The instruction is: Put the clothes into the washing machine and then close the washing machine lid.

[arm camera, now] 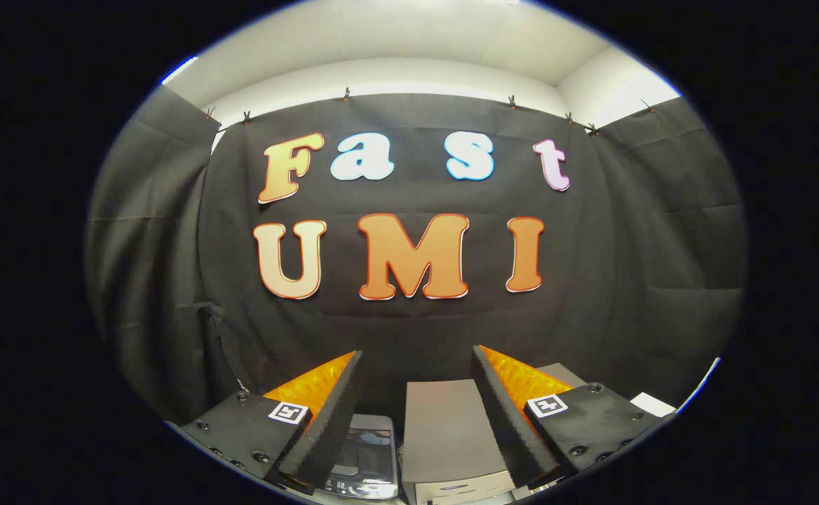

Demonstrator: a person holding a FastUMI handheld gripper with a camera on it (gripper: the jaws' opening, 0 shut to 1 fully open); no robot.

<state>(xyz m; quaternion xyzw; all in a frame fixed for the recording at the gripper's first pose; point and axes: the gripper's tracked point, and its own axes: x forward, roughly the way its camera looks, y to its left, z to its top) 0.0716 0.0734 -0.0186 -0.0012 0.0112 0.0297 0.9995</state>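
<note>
My gripper [416,354] is held high and stands open, its two orange-and-black fingers [339,400] spread wide with nothing between them. Below and between the fingers I see the top of a grey box-shaped appliance, the washing machine [448,428], with its lid lying flat. Next to it, under the left finger, is a smaller device with a glossy transparent lid [367,449]. No clothes are visible from this angle.
The booth's black cloth wall [409,322] hangs straight ahead, close beyond the fingers, with white wall and ceiling above it. A small white object [651,403] lies beside the right finger's base.
</note>
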